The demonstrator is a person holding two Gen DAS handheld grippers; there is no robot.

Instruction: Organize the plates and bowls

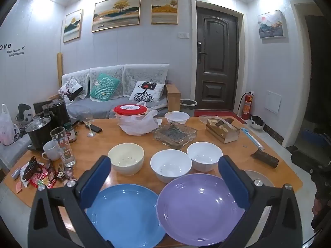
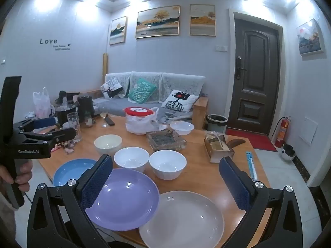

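Plates [image 2: 122,198] and bowls [image 2: 167,164] crowd the table [image 2: 206,177]; both tools (left [image 1: 165,177], right [image 2: 165,177]) hover agape, empty.

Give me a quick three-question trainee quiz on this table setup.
1. How many round plates lie along the near table edge?
2. True or false: the three bowls are stacked.
3. Which plate lies in the middle: A blue, B purple, C white?

Key:
1. Three: round blue plate, round purple plate, round white plate.
2. False: cream bowl and two white bowls stand separately.
3. B.
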